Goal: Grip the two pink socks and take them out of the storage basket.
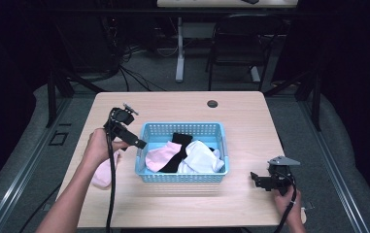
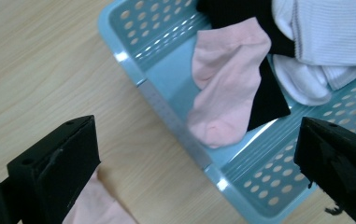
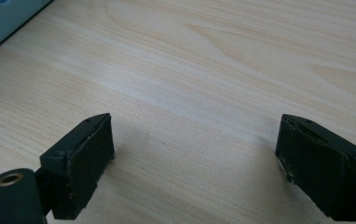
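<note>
A light blue perforated basket (image 1: pixel 182 176) stands mid-table and holds a pink sock (image 1: pixel 160 156), a black sock (image 1: pixel 178 144) and white socks (image 1: pixel 203 158). A second pink sock (image 1: pixel 104 172) lies on the table left of the basket, under the left hand. My left gripper (image 1: pixel 139 141) hangs open above the basket's left rim (image 2: pixel 166 107). Between its jaws (image 2: pixel 199 154) I see the basket's pink sock (image 2: pixel 227 88) over the black sock (image 2: pixel 271 100), beside the white socks (image 2: pixel 325 42). My right gripper (image 1: pixel 254 178) is open over bare wood (image 3: pixel 194 154), right of the basket.
The wooden table (image 1: pixel 250 126) has a round cable hole (image 1: pixel 212 104) near its far edge. A chair (image 1: pixel 241 43) and a table leg (image 1: pixel 179 48) stand on the floor beyond. A corner of the basket (image 3: pixel 3 16) shows in the right gripper view.
</note>
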Tool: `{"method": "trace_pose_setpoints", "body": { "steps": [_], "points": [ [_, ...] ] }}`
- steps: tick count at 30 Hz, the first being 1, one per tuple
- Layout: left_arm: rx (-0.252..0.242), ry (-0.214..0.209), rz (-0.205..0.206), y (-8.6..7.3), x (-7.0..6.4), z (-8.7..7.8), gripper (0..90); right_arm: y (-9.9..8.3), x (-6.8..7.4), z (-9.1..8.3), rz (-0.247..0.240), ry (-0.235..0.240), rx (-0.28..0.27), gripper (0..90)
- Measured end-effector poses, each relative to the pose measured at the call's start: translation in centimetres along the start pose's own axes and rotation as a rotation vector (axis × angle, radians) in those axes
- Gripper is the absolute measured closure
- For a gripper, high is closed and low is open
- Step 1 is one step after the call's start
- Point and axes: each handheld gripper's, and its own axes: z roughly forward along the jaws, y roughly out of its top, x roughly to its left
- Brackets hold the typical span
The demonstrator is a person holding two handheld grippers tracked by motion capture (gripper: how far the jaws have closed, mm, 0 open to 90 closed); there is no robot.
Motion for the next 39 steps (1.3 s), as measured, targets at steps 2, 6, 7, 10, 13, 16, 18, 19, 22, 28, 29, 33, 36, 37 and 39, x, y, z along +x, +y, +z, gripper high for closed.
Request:
{"method": "trace_pose_setpoints", "body": {
  "steps": [2, 6, 7, 10, 13, 16, 18, 19, 22, 28, 29, 33, 36, 37, 39],
  "points": [
    [0.004, -0.005, 0.020, 0.6, -0.6, 0.6, 0.3, 0.0, 0.0, 0.0, 0.000, 0.000, 0.000, 10.9],
    [0.014, -0.019, 0.038, 1.6, -1.7, 2.0, 0.3, 0.0, 0.0, 0.0, 0.000, 0.000, 0.000, 10.9],
    [0.022, -0.023, 0.040, 1.8, -1.9, 2.4, 0.3, 0.0, 0.0, 0.0, 0.000, 0.000, 0.000, 10.9],
    [0.040, -0.041, 0.051, 2.5, -2.5, 3.6, 0.4, 0.0, 0.0, 0.0, 0.000, 0.000, -0.001, 10.9],
    [0.051, -0.054, 0.059, 3.0, -3.0, 4.8, 0.6, 0.0, 0.0, 0.0, 0.000, 0.000, 0.000, 10.9],
    [0.070, -0.058, 0.071, 3.3, -3.5, 6.0, 1.7, 0.0, 0.0, 0.0, 0.000, 0.001, 0.000, 10.9],
    [0.082, -0.071, 0.078, 3.5, -3.7, 6.8, 3.0, 0.0, 0.0, 0.0, -0.001, 0.001, 0.000, 10.9],
    [0.081, -0.079, 0.076, 3.5, -3.8, 7.1, 4.4, 0.0, 0.0, 0.0, -0.001, 0.001, 0.000, 10.9],
    [0.087, -0.074, 0.075, 3.8, -3.9, 8.0, 9.7, 0.0, 0.0, 0.0, -0.001, 0.001, 0.000, 10.9],
    [0.126, -0.051, 0.088, 4.0, -4.3, 10.2, 24.4, 0.0, 0.0, 0.0, -0.001, 0.001, 0.000, 10.9],
    [0.133, -0.042, 0.092, 4.0, -4.3, 10.4, 25.7, 0.0, 0.0, 0.0, -0.001, 0.001, -0.001, 10.9],
    [0.151, -0.044, 0.089, 4.0, -4.3, 11.2, 35.9, 0.0, 0.0, 0.0, -0.001, 0.001, 0.000, 10.9],
    [0.170, -0.031, 0.103, 4.0, -4.4, 11.4, 53.2, 0.0, 0.0, 0.0, -0.001, 0.001, -0.001, 10.9],
    [0.178, -0.033, 0.109, 3.9, -4.5, 11.5, 59.5, 0.0, 0.0, 0.0, -0.001, 0.001, 0.000, 10.8],
    [0.186, -0.030, 0.114, 3.8, -4.5, 11.6, 65.4, 0.0, 0.0, 0.0, -0.001, 0.001, 0.000, 10.9]
  ]
}}
